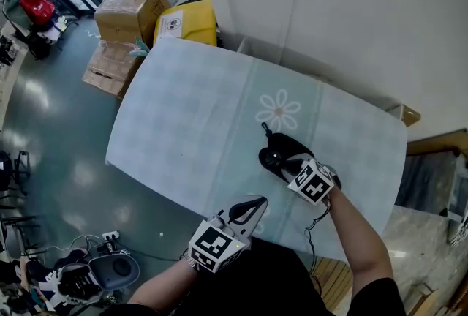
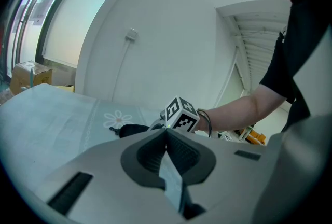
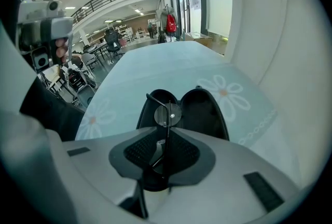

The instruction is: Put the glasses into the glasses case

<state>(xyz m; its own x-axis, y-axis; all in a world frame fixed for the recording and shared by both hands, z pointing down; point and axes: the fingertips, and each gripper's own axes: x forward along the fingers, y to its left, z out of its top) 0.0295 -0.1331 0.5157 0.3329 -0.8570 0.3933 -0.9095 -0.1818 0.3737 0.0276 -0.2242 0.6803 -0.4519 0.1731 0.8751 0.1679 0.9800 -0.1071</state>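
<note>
A black glasses case (image 1: 272, 155) lies open on the light blue checked tablecloth (image 1: 190, 124), just below a daisy print. My right gripper (image 3: 167, 132) is shut on the glasses (image 3: 168, 114), gripping the thin dark frame so that one round lens hangs just above the left half of the open case (image 3: 205, 109). In the head view the right gripper (image 1: 295, 165) sits at the case's near right end. My left gripper (image 1: 252, 206) hovers near the table's front edge, left of the case, jaws shut with nothing between them. From the left gripper (image 2: 166, 132) I see the case (image 2: 132, 128) and the right gripper's marker cube (image 2: 180, 114).
Cardboard boxes (image 1: 130, 11) and a yellow box (image 1: 186, 22) stand on the floor past the table's far left corner. A white wall runs along the far side. An office chair (image 1: 110, 271) and cables sit on the floor at lower left.
</note>
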